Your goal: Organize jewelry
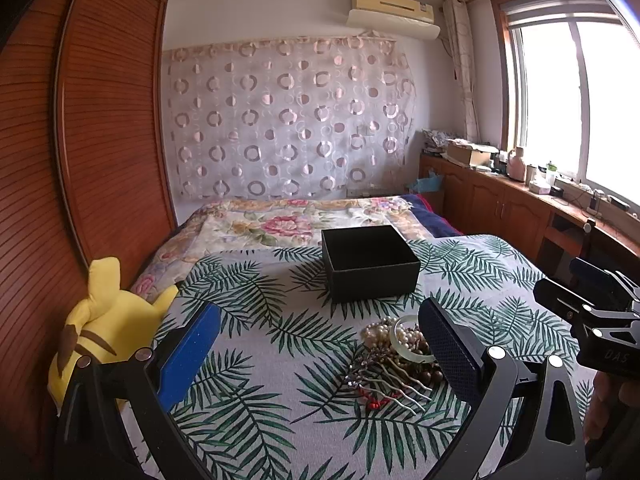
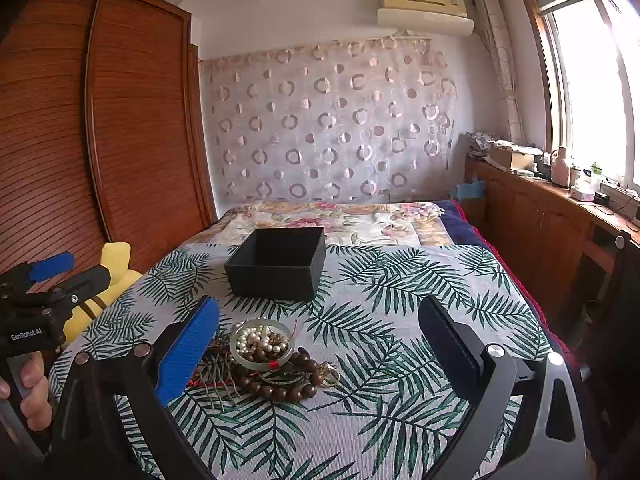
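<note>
A pile of jewelry lies on the leaf-print cloth: a pale jade bangle [image 2: 262, 362] around white pearls [image 2: 256, 342], brown wooden beads [image 2: 280, 392] and a metal hair comb [image 1: 394, 386]. The pile also shows in the left wrist view [image 1: 400, 346]. An open black box [image 1: 370, 264] stands behind it, also seen in the right wrist view [image 2: 278, 264]; what is inside it is hidden. My left gripper [image 1: 320, 346] is open and empty, the pile by its right finger. My right gripper [image 2: 320, 344] is open and empty, the pile by its left finger.
A yellow plush toy [image 1: 104, 320] sits at the bed's left edge beside the wooden wardrobe [image 1: 80, 120]. A floral blanket [image 1: 300, 220] covers the far bed. A wooden cabinet with clutter [image 2: 560, 208] runs along the right under the window.
</note>
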A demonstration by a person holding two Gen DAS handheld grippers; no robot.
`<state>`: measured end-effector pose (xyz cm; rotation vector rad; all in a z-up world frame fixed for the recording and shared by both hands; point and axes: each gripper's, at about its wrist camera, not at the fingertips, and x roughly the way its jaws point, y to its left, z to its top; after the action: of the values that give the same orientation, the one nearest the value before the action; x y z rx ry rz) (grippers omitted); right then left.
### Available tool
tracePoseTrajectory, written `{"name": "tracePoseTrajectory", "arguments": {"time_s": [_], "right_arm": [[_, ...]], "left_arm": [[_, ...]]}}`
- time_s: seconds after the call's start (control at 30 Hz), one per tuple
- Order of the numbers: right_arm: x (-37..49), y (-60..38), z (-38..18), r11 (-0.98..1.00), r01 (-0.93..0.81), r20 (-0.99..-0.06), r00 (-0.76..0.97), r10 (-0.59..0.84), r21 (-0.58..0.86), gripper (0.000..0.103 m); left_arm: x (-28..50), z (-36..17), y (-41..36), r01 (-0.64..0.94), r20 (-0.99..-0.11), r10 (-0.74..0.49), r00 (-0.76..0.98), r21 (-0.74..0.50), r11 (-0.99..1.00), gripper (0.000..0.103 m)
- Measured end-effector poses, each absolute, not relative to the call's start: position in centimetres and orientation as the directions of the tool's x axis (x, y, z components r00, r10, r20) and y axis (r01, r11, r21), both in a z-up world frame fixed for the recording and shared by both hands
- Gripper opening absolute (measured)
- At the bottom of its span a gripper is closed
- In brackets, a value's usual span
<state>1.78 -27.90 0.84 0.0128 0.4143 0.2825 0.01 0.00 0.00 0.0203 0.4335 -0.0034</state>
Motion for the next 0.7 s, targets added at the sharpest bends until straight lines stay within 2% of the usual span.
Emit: {"name": "tracePoseTrajectory", "arguments": {"time_s": [0.7], "right_arm": [[1.8,-27.95,0.82,0.961,-0.267,-0.396,0.877,0.273,0.07,0.101]], "left_arm": [[-0.71,0.88,-0.07,0.009,-0.401,0.003,0.916,0.028,1.0,0.096]]}}
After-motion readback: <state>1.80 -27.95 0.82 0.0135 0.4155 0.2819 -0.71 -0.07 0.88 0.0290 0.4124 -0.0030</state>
